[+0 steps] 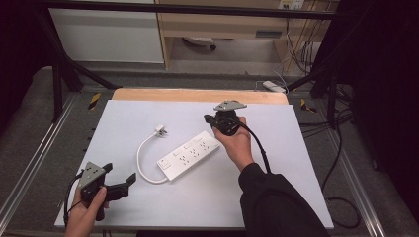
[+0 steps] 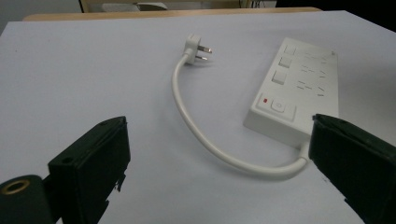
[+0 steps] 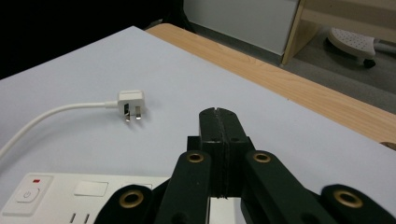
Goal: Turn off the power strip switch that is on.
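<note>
High view, left to right: my left gripper (image 1: 129, 183) waits near the table edge, jaws spread toward the cable (image 1: 142, 163). Mid-table lies the strip (image 1: 190, 154), plug (image 1: 160, 130) loose. My right gripper (image 1: 210, 120), jaws pressed together, hovers over the strip's far end, I judge to press it.

White power strip (image 1: 189, 155), long and flat, lying face up on the table, set on a slant near the middle. Rows of sockets along the top, square switches beside them, and at the near end one larger button with a small red mark next to it, possibly a light. Short white cable (image 1: 142, 158) leaving that near end, curving in a loose arc away from the body. White plug (image 1: 160, 131) at the far end of the cable, resting on its side, metal pins bare and unplugged.
</note>
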Motion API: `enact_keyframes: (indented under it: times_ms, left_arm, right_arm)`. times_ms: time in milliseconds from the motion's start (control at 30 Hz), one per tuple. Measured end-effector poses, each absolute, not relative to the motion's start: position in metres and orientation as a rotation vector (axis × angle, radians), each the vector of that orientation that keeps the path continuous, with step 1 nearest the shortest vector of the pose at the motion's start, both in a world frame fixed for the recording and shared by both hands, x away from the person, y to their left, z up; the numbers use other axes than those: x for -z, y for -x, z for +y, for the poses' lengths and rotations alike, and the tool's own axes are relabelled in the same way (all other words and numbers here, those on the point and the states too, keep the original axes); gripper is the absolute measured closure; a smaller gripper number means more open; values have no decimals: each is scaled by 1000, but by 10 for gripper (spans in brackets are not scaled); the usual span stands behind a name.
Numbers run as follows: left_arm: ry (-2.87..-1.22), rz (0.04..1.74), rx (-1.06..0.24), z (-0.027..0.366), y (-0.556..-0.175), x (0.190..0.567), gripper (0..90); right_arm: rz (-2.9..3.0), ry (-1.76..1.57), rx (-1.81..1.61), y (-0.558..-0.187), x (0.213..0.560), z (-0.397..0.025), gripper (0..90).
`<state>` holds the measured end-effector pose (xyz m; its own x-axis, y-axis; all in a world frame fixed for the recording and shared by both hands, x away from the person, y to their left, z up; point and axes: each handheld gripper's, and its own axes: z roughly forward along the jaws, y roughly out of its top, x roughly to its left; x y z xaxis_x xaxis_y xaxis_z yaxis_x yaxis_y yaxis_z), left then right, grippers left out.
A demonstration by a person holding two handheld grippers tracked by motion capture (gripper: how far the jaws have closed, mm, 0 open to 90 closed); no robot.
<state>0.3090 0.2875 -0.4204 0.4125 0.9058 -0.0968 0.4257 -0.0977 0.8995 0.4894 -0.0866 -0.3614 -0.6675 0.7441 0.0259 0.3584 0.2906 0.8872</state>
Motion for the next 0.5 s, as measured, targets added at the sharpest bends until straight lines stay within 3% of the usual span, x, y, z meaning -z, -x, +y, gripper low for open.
enact_keyframes:
  times_ms: [500]
  left_arm:
    - [-1715,1170,-631,287,-309,421,53]
  right_arm:
    - [2205,-1024,-1319,-494,382,-78,900]
